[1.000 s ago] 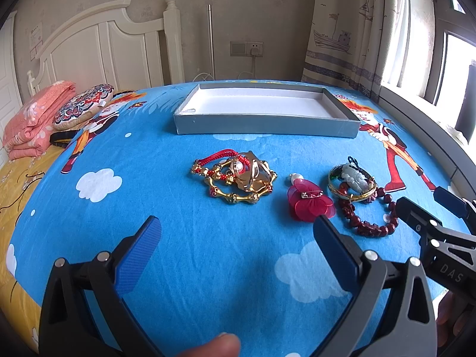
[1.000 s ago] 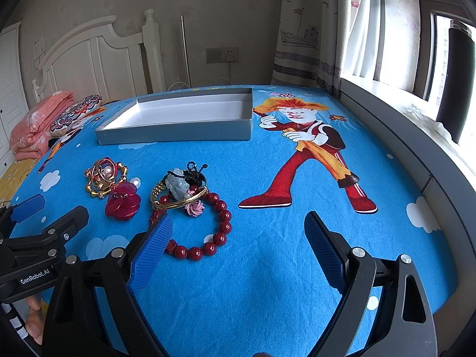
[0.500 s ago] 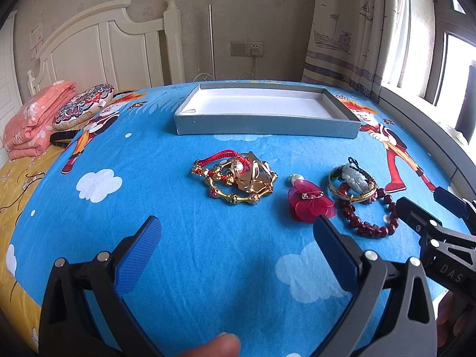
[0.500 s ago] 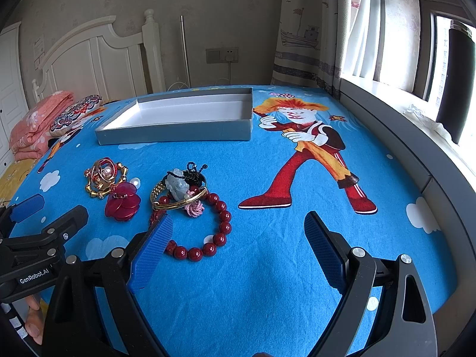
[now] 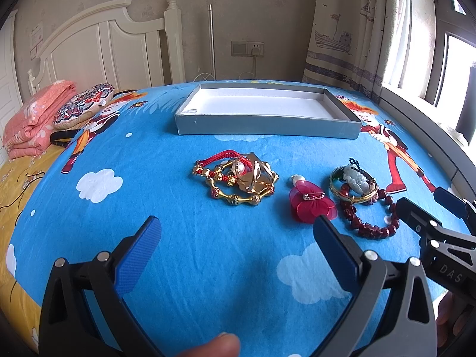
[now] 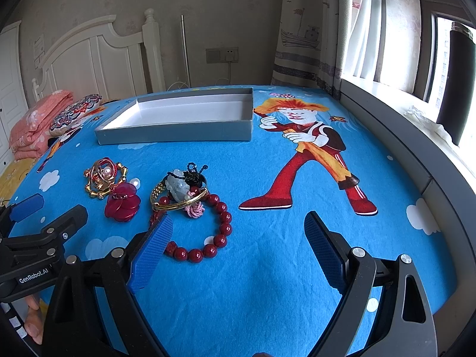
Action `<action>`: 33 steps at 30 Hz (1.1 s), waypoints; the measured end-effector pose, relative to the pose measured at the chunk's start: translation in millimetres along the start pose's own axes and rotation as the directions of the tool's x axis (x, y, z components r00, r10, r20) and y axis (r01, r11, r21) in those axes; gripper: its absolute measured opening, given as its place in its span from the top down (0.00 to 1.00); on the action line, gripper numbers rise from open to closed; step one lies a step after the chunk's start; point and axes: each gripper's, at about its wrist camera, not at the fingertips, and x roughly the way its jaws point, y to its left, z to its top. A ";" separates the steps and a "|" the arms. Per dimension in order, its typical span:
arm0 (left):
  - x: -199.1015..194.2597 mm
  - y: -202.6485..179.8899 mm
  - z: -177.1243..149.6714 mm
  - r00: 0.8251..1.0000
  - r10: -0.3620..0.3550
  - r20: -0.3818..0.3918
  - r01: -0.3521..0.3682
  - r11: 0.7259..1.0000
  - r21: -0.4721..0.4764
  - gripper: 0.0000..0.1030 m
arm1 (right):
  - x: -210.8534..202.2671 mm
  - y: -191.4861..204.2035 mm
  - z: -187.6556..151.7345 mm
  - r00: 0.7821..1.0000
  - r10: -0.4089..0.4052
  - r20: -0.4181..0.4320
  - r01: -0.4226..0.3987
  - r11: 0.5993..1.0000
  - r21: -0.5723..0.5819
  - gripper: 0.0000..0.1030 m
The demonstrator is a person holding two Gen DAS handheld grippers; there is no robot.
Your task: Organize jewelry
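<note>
Jewelry lies on a blue cartoon bedsheet. A tangle of gold bracelets with a red cord [image 5: 236,180] [image 6: 104,178] lies left. A red petal brooch [image 5: 311,203] [image 6: 123,202] lies beside it. A gold bangle with a jade pendant [image 5: 354,183] [image 6: 178,192] rests on a dark red bead bracelet [image 5: 372,226] [image 6: 208,238]. An empty grey tray [image 5: 267,125] [image 6: 178,134] with white lining stands behind them. My left gripper [image 5: 236,245] is open and empty, short of the gold tangle. My right gripper [image 6: 238,242] is open and empty, its left finger over the bead bracelet's near edge.
A folded pink blanket [image 5: 32,119] and a patterned cushion [image 5: 83,105] lie at the far left by the white headboard [image 5: 104,47]. A curtain [image 5: 351,29] and window ledge [image 6: 401,113] run along the right. The bed edge drops off on the right [image 6: 431,184].
</note>
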 end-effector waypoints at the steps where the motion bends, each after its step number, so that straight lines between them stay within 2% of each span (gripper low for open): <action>1: 0.1 2.2 0.1 1.000 -0.001 0.001 0.001 1.000 -0.003 0.04 | -0.2 0.1 0.1 1.000 0.001 0.000 -0.001 1.000 0.001 0.18; 6: -2.7 8.3 2.0 1.000 -0.023 0.019 0.023 1.000 -0.010 0.04 | 1.2 -1.2 1.2 1.000 0.014 -0.003 -0.014 1.000 0.011 0.18; 11: -3.8 22.1 5.7 0.996 -0.077 0.044 0.079 0.996 -0.040 0.04 | 4.8 -4.9 2.5 0.999 0.046 -0.014 -0.045 0.999 0.024 0.18; 19: 15.3 46.8 18.0 0.985 -0.170 -0.008 0.169 0.982 -0.080 0.05 | 12.0 0.5 13.3 0.997 0.081 -0.009 -0.081 0.997 -0.016 0.18; 20: 16.6 47.6 19.2 0.985 -0.173 -0.008 0.172 0.982 -0.079 0.11 | 13.9 1.8 14.5 0.996 0.084 -0.013 -0.085 0.996 -0.023 0.18; 21: 18.3 47.8 20.8 0.984 -0.179 -0.010 0.178 0.981 -0.079 0.23 | 15.8 3.4 15.5 0.996 0.082 -0.015 -0.083 0.996 -0.031 0.18; 24: 22.6 41.0 27.5 0.974 -0.225 -0.019 0.223 0.972 -0.068 0.38 | 19.7 6.5 18.2 0.996 0.081 -0.024 -0.082 0.996 -0.044 0.19; 26: 25.3 32.7 31.6 0.971 -0.239 -0.027 0.238 0.970 -0.044 0.46 | 20.8 7.5 19.1 0.996 0.090 -0.028 -0.091 0.995 -0.045 0.19; 31: 41.9 12.2 44.1 0.959 -0.273 -0.075 0.274 0.962 -0.006 0.56 | 24.3 9.8 21.4 0.993 0.111 -0.041 -0.113 0.992 -0.059 0.19; 33: 50.0 5.7 46.3 0.957 -0.272 -0.105 0.275 0.961 0.013 0.66 | 27.1 10.2 22.9 0.992 0.114 -0.046 -0.116 0.991 -0.061 0.19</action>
